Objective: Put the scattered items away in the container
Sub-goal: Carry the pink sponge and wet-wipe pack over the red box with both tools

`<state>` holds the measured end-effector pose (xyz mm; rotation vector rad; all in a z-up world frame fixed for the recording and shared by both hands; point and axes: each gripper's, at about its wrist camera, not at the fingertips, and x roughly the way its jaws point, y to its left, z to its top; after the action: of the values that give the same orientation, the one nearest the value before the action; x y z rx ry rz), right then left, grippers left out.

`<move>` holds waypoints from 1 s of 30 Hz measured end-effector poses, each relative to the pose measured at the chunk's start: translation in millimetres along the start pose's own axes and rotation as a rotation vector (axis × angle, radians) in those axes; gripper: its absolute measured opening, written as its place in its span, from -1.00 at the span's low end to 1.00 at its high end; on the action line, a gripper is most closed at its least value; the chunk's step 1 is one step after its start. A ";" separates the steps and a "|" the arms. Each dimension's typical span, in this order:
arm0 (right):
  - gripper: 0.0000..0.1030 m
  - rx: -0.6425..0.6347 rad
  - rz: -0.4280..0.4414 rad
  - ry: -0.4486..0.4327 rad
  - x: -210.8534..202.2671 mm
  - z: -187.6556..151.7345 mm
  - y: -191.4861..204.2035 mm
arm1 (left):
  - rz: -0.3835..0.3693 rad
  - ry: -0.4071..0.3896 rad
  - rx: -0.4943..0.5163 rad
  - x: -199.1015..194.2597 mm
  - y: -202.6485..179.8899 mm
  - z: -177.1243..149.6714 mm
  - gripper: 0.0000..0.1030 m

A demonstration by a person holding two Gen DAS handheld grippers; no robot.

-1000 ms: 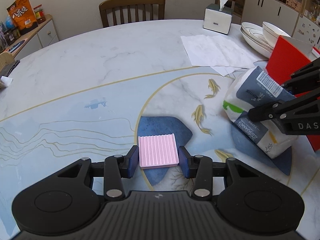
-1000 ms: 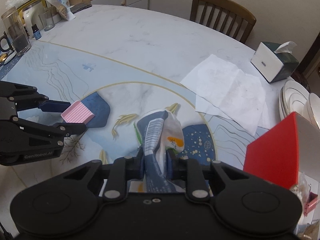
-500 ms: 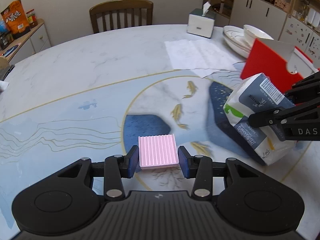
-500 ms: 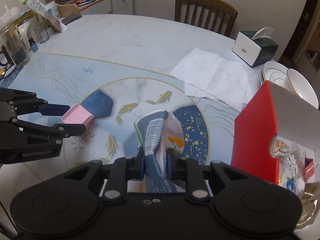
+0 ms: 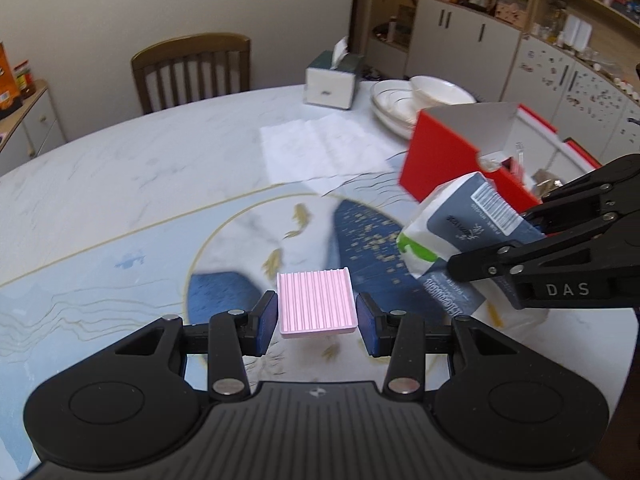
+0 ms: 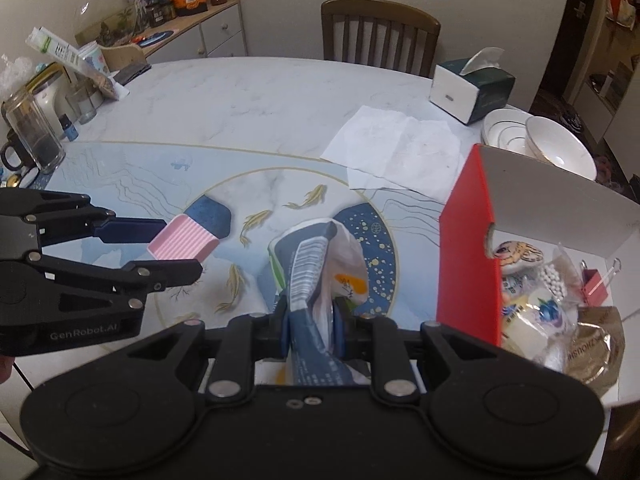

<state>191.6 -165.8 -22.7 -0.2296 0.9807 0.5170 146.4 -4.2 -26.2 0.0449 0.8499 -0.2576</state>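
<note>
My left gripper [image 5: 316,316] is shut on a pink ribbed square pad [image 5: 316,302] and holds it above the table; it also shows in the right wrist view [image 6: 182,240]. My right gripper [image 6: 311,330] is shut on a blue-and-white snack bag [image 6: 316,264], held in the air left of the red box; the bag also shows in the left wrist view [image 5: 452,232]. The red box [image 6: 466,264] stands open at the right, with several small items inside [image 6: 552,304].
A round marble table [image 6: 260,100] with a fish pattern. White paper sheets [image 6: 400,148], a tissue box [image 6: 470,86] and stacked white bowls [image 6: 536,144] lie behind the box. Jars and a mug [image 6: 32,136] stand at the far left. A wooden chair [image 6: 378,36] is beyond.
Both grippers have risen and moved right toward the red box, each still holding its item. The box's inside now shows more in the right wrist view.
</note>
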 end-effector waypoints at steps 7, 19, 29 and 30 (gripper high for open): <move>-0.63 0.054 -0.003 -0.036 -28.4 -5.2 -16.7 | -0.041 -0.031 0.039 -12.9 -21.9 11.7 -0.19; -0.63 0.137 -0.037 -0.108 -72.9 -13.5 -66.8 | -0.103 -0.069 0.103 -14.0 -64.7 43.7 -0.19; -0.63 0.207 -0.121 -0.157 -93.4 -19.2 -132.2 | -0.131 -0.112 0.165 -3.0 -111.2 76.7 -0.19; -0.63 0.213 -0.129 -0.158 -93.6 -20.5 -139.0 | -0.134 -0.115 0.173 -1.0 -116.4 79.9 -0.19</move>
<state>206.2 -322.5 38.4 -0.0593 0.8528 0.3056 176.4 -128.0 34.7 0.1340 0.7158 -0.4553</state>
